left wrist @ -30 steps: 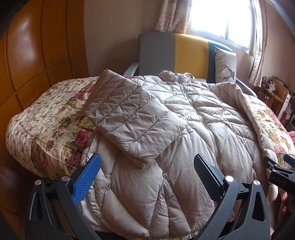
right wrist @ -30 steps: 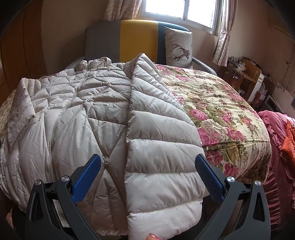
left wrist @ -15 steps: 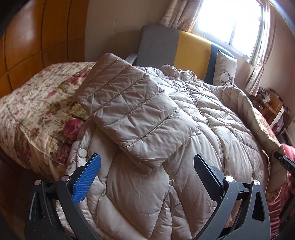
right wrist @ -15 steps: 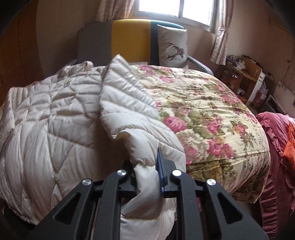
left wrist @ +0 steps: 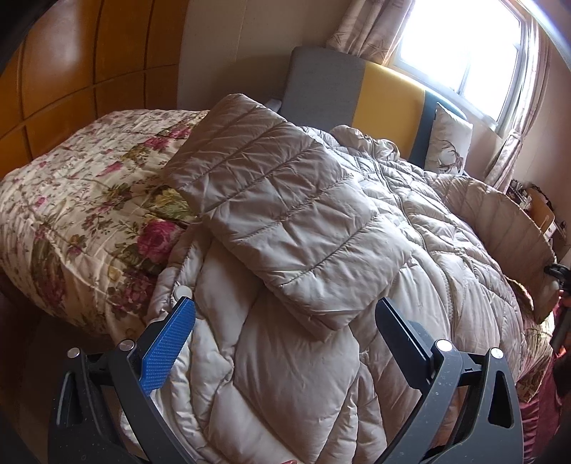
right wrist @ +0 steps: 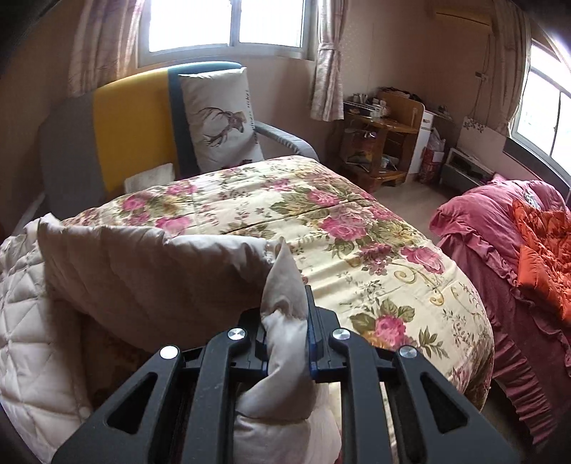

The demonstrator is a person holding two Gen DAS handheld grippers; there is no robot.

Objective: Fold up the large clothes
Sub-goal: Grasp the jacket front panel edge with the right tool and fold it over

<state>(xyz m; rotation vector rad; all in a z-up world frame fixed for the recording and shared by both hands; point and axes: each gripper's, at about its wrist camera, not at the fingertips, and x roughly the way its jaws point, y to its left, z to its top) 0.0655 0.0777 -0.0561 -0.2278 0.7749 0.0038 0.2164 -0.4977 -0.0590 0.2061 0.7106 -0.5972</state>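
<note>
— Across the bed (right wrist: 357, 228), what covers it?

— A floral quilt (left wrist: 71, 200) over the whole top, and on that a pale quilted down coat (left wrist: 446, 250) spread from the foot end up toward the grey and yellow headboard (left wrist: 389, 96). One sleeve (left wrist: 285, 214) lies folded across the coat's front.

— And the room around it?

— Wood panelling (left wrist: 71, 71) runs close along one side of the bed. On the other side, a second bed with a pink ruffled cover (right wrist: 499, 250) stands near, with a strip of floor between them. Curtained windows (right wrist: 228, 21) sit behind the headboard, a deer-print cushion (right wrist: 221, 117) leans on it, and a wooden shelf unit (right wrist: 382, 142) fills the far corner.

— Where is there free room?

— The floral quilt on the pink bed's side lies bare out to its rounded edge.

— The tools?

— The right gripper (right wrist: 285, 342) has its fingers clamped tight on a fold of the coat's other sleeve, lifted off the quilt. The left gripper (left wrist: 285, 346) hovers over the coat's hem at the foot edge, fingers spread wide, gripping nothing.
</note>
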